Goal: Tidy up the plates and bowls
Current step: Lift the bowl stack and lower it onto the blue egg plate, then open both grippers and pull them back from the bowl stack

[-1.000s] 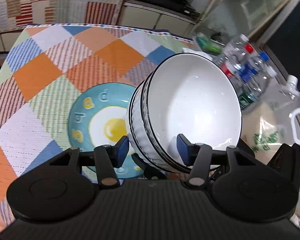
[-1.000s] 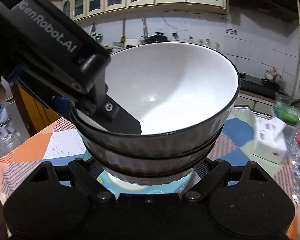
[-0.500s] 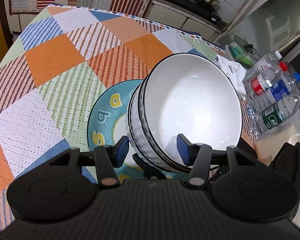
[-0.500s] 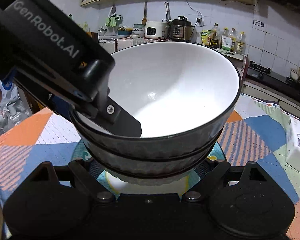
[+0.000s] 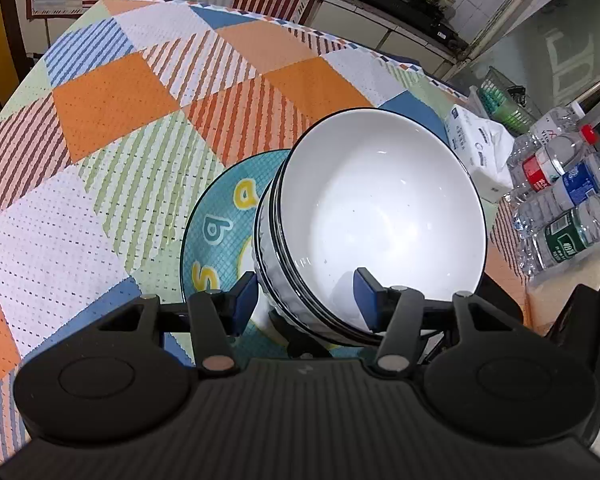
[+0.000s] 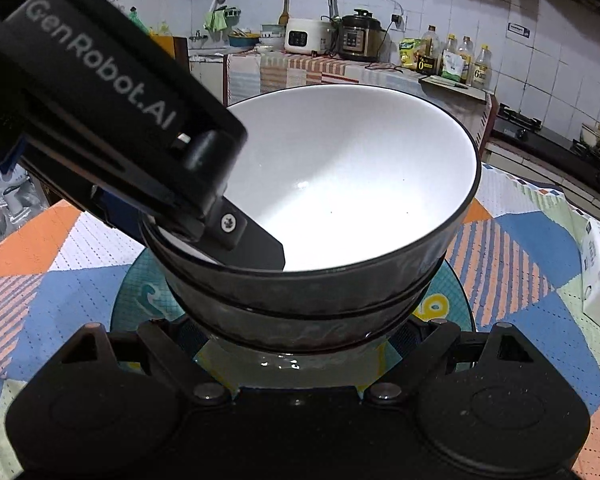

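Two white bowls with black rims, nested in a stack [image 5: 380, 220], hang just over a teal plate [image 5: 220, 232] with yellow letters and a fried-egg picture. My left gripper [image 5: 306, 300] is shut on the stack's near wall, one blue pad inside, one outside. In the right wrist view the stack [image 6: 340, 200] fills the middle, and the left gripper's finger [image 6: 244, 240] reaches over its rim. My right gripper [image 6: 296, 332] cradles the stack's base with its fingers on either side; its tips are hidden beneath. The plate [image 6: 452, 304] lies under it.
A patchwork tablecloth [image 5: 140, 100] covers the table. A tissue pack [image 5: 476, 140] and several water bottles [image 5: 560, 200] stand at the right. Kitchen counter with cookers and oil bottles [image 6: 380, 40] lies beyond the table.
Both grippers have brought the bowl stack down toward the teal plate; the stack now covers more of the plate and sits close above it.
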Motion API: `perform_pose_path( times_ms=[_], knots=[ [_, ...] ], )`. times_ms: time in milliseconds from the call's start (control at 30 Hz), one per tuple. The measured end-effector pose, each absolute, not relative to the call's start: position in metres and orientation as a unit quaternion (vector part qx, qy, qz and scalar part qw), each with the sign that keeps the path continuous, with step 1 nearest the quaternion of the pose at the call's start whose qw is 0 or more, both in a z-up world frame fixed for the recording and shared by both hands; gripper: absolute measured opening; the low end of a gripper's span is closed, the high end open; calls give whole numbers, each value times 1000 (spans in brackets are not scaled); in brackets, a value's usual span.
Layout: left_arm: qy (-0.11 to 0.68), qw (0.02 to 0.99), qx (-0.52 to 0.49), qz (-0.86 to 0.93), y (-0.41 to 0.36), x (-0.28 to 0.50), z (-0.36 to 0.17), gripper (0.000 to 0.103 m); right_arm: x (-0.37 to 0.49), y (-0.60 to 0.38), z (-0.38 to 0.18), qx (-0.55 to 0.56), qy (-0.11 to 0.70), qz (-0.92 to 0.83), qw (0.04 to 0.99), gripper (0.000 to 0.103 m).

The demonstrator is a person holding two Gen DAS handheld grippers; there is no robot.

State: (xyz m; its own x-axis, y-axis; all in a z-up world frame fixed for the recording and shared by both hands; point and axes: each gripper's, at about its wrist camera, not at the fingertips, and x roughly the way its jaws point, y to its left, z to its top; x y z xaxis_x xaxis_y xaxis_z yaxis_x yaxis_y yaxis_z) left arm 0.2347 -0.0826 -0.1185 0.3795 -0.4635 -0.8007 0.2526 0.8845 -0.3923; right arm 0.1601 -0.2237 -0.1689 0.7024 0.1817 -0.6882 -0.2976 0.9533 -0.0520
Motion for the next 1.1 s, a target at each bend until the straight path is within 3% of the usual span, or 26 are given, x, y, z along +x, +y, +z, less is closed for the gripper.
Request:
perform_pose_path(
  times_ms=[700, 900, 1100],
  knots=[
    [505, 829, -97, -220, -84, 233, -120, 51, 175, -222, -169, -62, 392, 115, 911, 92],
    [469, 851, -89, -220, -81, 217, -112, 54, 179, -225, -155, -45, 445, 82, 891, 93],
    [423, 880, -49, -208, -79, 188, -82, 55, 150, -230, -133, -46, 435, 55, 898, 93]
  ],
)
